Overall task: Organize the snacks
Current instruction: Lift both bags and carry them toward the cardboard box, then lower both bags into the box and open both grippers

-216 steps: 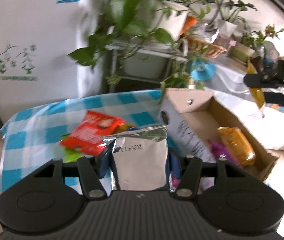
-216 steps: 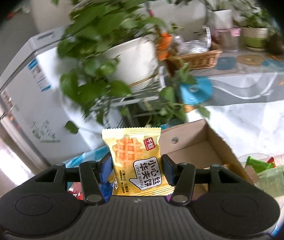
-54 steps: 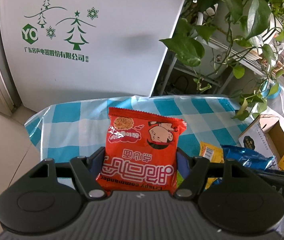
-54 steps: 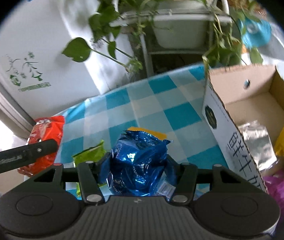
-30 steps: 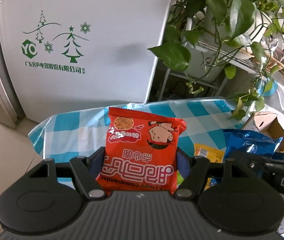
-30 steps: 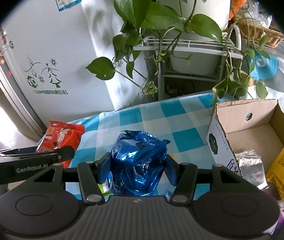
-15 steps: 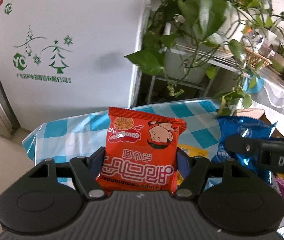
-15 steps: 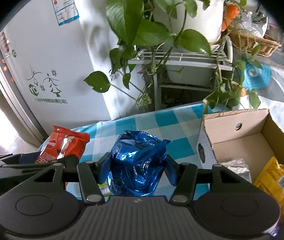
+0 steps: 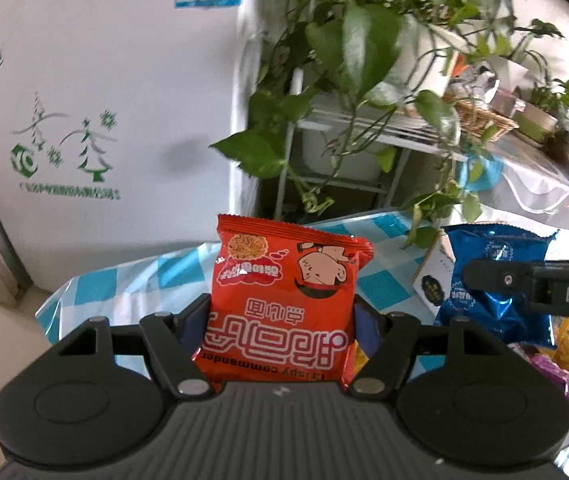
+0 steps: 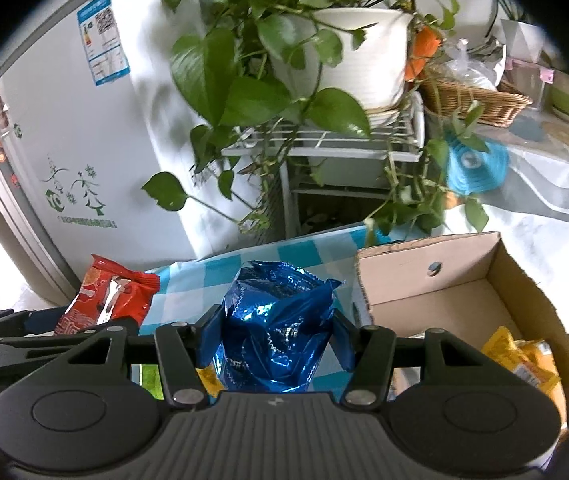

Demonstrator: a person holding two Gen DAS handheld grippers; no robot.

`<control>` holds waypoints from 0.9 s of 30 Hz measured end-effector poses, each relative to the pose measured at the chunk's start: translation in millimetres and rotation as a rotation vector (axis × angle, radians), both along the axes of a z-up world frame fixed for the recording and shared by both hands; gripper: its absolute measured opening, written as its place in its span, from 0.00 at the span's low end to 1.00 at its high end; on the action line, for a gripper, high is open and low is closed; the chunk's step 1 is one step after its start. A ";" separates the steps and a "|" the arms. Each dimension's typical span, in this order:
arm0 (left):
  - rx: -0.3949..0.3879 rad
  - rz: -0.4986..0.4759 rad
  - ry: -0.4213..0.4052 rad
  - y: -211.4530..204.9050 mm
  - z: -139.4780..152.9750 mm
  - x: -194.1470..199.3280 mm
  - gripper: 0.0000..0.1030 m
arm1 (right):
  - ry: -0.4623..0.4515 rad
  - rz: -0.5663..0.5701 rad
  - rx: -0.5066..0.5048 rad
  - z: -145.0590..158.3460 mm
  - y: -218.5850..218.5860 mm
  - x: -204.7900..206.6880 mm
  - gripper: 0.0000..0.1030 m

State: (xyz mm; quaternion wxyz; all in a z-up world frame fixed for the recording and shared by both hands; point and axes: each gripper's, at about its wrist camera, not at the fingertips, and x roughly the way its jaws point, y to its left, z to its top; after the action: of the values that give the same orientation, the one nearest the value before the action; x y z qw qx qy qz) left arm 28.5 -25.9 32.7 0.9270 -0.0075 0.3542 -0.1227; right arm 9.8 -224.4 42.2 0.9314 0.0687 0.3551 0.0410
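Since the earlier frame both packets have come up off the counter toward the cardboard box. Left hand-held gripper clamps the red noodle packet; right hand-held gripper squeezes the blue foil bag, box ahead to its right. Best practice: carry each clear over the box wall before releasing, one after the other.

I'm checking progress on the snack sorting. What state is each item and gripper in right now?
left gripper: shut on red noodle packet, held upright.
right gripper: shut on blue foil packet, crumpled.
cardboard box: open-topped, partly filled.
yellow packet: lying inside the box.
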 end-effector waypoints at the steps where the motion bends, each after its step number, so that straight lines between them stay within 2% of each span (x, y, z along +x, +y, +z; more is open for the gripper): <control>1: -0.006 -0.002 -0.004 -1.2 1.2 -1.6 0.69 | -0.003 -0.003 -0.002 1.0 -2.4 -0.9 0.60; 14: -0.094 -0.039 0.027 -50.3 -0.8 -28.5 0.69 | -0.061 -0.061 0.022 18.2 -53.7 -16.7 0.60; 27: -0.135 -0.191 0.019 -135.4 17.9 -48.9 0.69 | -0.097 -0.158 0.114 33.2 -129.9 -33.0 0.60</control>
State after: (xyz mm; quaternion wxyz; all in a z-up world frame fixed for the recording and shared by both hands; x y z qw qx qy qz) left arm -20.4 -161.3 50.6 0.9052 -0.0374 0.3529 -0.2339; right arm -23.2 -354.2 75.4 0.9424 0.1472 0.3003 -0.0093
